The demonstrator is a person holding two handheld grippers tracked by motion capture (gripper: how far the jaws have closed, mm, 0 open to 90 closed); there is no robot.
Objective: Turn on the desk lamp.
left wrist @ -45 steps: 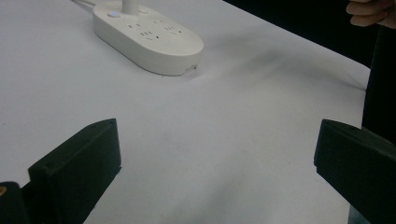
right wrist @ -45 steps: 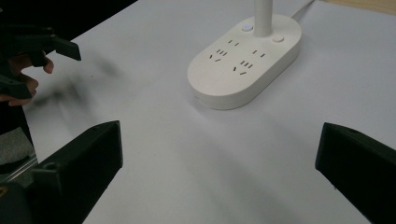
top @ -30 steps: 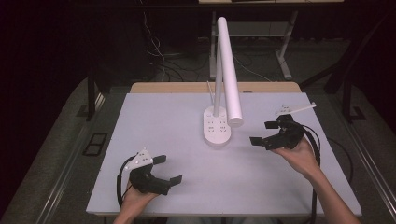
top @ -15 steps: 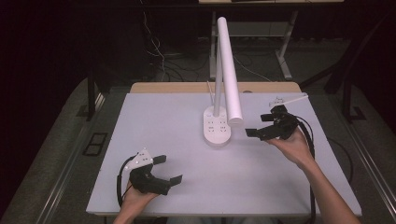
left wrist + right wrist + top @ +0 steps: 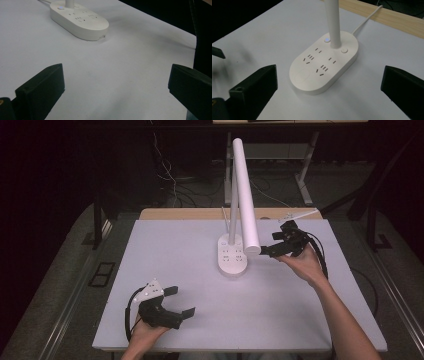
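Observation:
A white desk lamp stands mid-table on an oval base [image 5: 233,261] with socket holes on top. Its thin stem [image 5: 233,215] rises from the base's far end, and the long tube head [image 5: 245,195] slants down toward the near right. My right gripper [image 5: 270,244] is open, raised just right of the head's lower end, with nothing between its jaws. From the right gripper view the base [image 5: 324,65] lies below, a small button [image 5: 326,39] lit blue beside the stem [image 5: 333,22]. My left gripper [image 5: 180,301] rests open and unladen at the near left; the base [image 5: 80,20] lies far ahead of it.
The lamp's white cable [image 5: 367,18] runs off the base over a wooden strip [image 5: 392,18] at the table's back edge. The white tabletop [image 5: 175,250] spreads wide around the lamp. Dark floor, cables and table legs [image 5: 302,180] lie beyond.
My right gripper has moved left and away from the person, closing in on the lower end of the lamp head. The left gripper has stayed put.

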